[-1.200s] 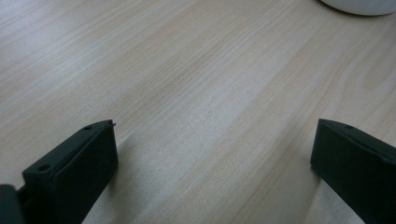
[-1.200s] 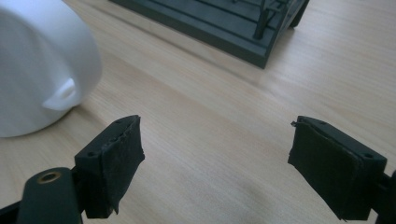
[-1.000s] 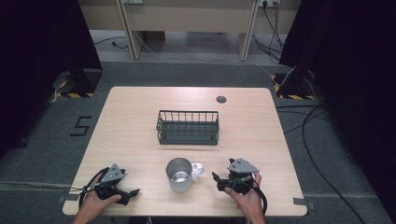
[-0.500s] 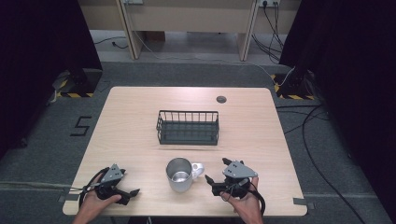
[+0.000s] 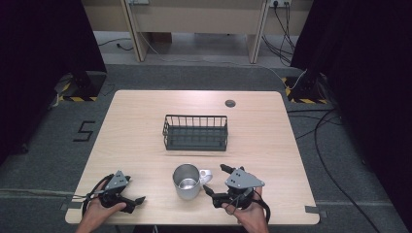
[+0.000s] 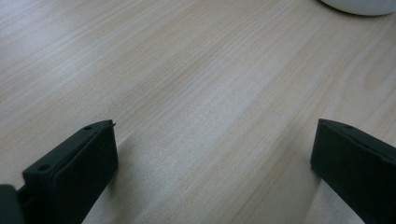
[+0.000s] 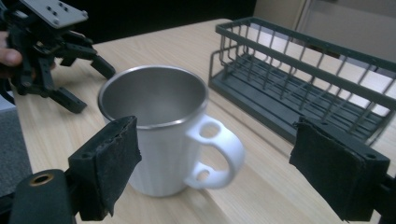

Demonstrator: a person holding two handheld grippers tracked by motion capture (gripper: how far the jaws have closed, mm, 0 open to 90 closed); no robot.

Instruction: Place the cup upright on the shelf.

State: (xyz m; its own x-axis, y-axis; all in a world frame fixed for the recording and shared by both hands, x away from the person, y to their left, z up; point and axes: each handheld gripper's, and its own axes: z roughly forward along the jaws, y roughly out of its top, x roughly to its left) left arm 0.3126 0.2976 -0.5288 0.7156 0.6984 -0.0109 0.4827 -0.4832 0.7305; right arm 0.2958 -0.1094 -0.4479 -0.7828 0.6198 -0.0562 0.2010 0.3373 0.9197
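near the front edge of the table (image 5: 145, 121), the mug (image 5: 187, 181) stands upright, its handle toward the right gripper (image 5: 217, 183), whose wide jaws could knock the handle and spin or tip it. the left gripper (image 5: 137, 203), jaws also wide, rests apart. since a second ago the right gripper has edged closer to the mug.

The only thing I can read is a dark figure "5" (image 5: 85, 131) marked on the grey floor (image 5: 43, 160), left of my table (image 5: 141, 126). I find no lettering on anything on the tabletop.
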